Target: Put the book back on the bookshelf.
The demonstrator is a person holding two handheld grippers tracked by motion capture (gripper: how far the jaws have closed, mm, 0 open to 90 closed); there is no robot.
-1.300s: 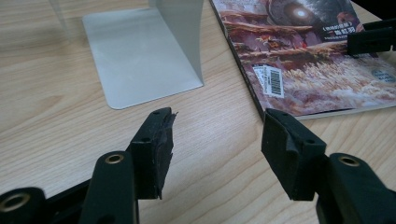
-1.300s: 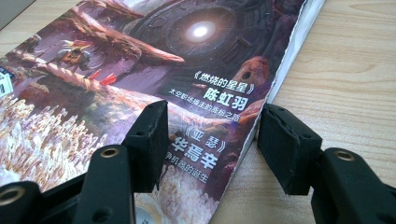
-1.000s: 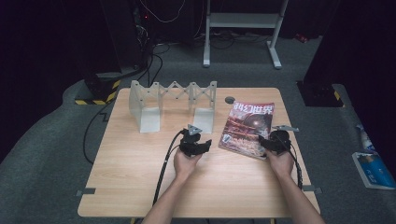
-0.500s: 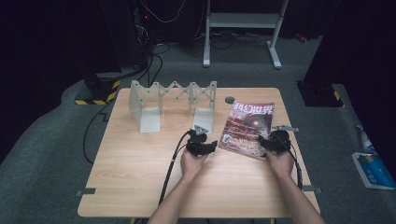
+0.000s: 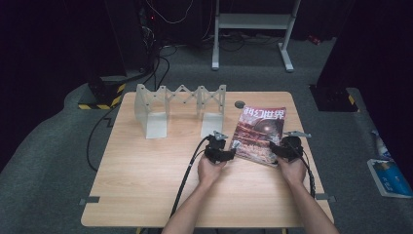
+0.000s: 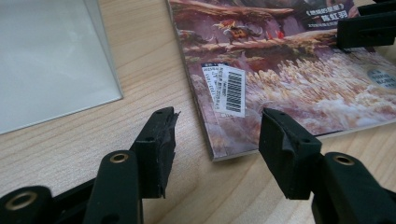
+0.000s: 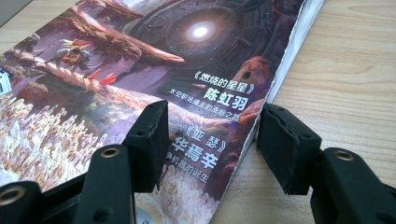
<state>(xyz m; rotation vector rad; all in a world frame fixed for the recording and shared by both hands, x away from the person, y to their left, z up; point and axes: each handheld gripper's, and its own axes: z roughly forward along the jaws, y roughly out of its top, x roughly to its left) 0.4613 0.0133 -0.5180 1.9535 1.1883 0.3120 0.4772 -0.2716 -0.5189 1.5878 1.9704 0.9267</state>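
Magazine point(image 5: 259, 134) flat on the wooden table point(image 5: 146, 180), cover up, on the right half, slightly skewed. Title end points away from the person; barcode sticker point(image 6: 229, 89) sits near the near-left corner.

Left gripper point(image 5: 220, 152) at the magazine's near-left corner. In the left gripper view point(image 6: 215, 140) its jaws stand apart, roughly mid-spread, one over bare wood and the other over the cover, the spine corner lying between them. Pads not pressing on anything; nothing held.

Right gripper point(image 5: 284, 147) at the near-right edge of the magazine. In the right gripper view point(image 7: 212, 140) its jaws are likewise spread, straddling the page edge: one jaw above the printed cover, the other beside the edge over the table. No pad seen pressing on the paper; no grip.

White folding rack point(image 5: 179, 108) stands upright toward the far-left of the table, well apart from the magazine; one of its pale panels point(image 6: 51, 60) shows close beside the left gripper's line of sight. Small dark round object point(image 5: 239, 104) lies just beyond the magazine's far-left corner. Cables trail from both grippers toward the person's forearms.
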